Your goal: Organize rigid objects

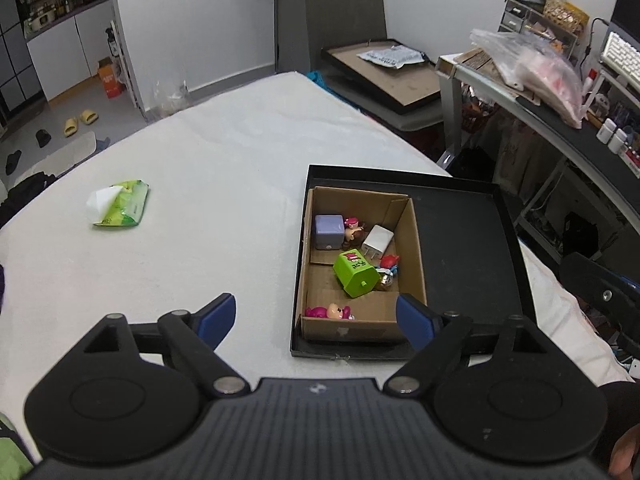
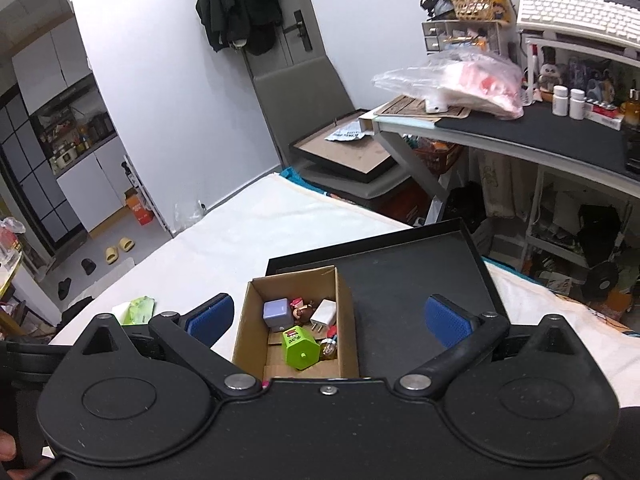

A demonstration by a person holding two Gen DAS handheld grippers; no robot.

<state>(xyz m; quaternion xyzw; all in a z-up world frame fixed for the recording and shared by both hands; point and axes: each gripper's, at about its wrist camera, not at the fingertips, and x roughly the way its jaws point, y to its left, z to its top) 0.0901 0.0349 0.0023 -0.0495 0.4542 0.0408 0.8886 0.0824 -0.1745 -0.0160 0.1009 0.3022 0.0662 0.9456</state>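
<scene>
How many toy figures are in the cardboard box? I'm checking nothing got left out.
3 visible: a pink figure at the near wall, a brown one beside the purple cube, a red one behind the green box. Others may be hidden.

The box (image 1: 404, 240) is matt brown corrugated cardboard, set in a smooth black tray (image 1: 472, 240). The green toy (image 1: 355, 277) is glossy plastic, as is the white charger (image 1: 378, 241). White cloth covers the table (image 1: 200, 184).

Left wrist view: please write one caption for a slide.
Open left gripper above a cardboard box of small toys in a black tray.
</scene>
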